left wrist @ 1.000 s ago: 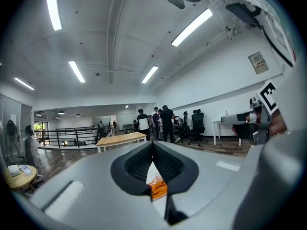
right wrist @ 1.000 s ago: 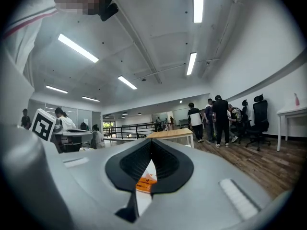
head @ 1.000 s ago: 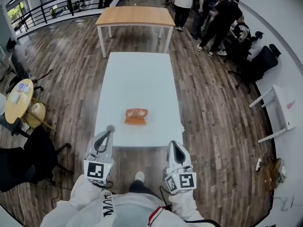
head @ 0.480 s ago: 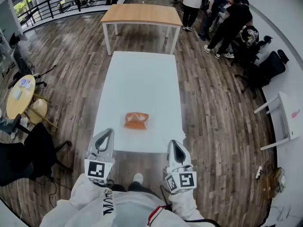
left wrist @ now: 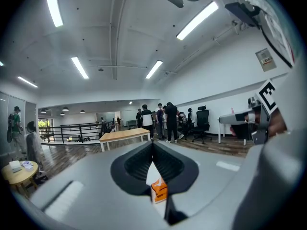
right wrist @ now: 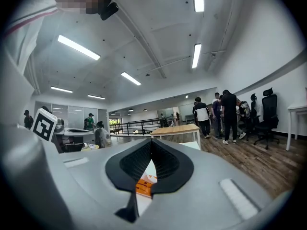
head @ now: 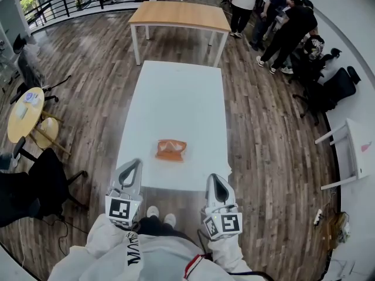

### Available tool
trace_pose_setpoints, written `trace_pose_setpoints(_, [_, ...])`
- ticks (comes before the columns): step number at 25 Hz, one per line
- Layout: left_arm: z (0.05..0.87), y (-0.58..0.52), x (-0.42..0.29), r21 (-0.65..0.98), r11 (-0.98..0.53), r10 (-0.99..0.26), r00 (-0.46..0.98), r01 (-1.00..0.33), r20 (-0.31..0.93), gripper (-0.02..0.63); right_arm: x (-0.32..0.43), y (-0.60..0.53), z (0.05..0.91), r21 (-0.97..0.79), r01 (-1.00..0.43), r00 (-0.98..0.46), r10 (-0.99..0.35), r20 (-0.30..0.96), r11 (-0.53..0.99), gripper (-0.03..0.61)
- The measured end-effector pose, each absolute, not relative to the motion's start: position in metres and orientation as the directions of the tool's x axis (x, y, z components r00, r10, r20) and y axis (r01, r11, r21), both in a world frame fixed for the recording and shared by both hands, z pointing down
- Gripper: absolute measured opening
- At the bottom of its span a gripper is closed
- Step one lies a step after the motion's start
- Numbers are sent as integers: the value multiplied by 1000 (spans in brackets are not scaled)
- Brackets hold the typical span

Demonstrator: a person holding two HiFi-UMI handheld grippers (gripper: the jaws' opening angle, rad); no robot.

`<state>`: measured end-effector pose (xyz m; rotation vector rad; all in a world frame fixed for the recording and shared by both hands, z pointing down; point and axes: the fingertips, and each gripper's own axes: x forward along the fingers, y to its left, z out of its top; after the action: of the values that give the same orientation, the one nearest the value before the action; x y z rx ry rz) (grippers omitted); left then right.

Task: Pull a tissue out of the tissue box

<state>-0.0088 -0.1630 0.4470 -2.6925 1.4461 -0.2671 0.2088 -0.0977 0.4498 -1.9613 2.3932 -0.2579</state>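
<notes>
An orange tissue pack (head: 171, 150) lies on the long white table (head: 176, 98), near its front end. My left gripper (head: 136, 163) hovers at the table's front left corner, jaws shut and empty. On the other side, my right gripper (head: 215, 178) hangs just off the front edge, also shut with nothing in it. Both point along the table, short of the pack and to either side of it. In the left gripper view the tissue pack (left wrist: 159, 191) shows through the slit below the closed left gripper (left wrist: 153, 143). The right gripper view frames the tissue pack (right wrist: 143, 186) under the closed right gripper (right wrist: 151, 140).
A wooden table (head: 179, 16) stands beyond the white one. Several people (head: 275, 16) stand at the back right beside office chairs (head: 328, 86). A round yellow table (head: 23, 113) and a black chair (head: 35, 186) are on the left, a white desk (head: 351, 148) on the right.
Both shut grippers have drifted slightly lower and closer to me in the head view. The pack has not moved on the table. A second shoe now shows under the table edge.
</notes>
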Motion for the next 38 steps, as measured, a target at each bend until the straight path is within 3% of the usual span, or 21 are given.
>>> trace_pose_setpoints(28, [532, -223, -11, -72, -655, -738, 616, -752, 274, 0, 185, -160, 491, -123, -977, -198, -959, 203, 176, 2])
trace_pose_setpoints(38, [601, -227, 3, -43, -715, -646, 635, -698, 423, 2, 177, -175, 526, -118, -969, -245, -918, 311, 219, 3])
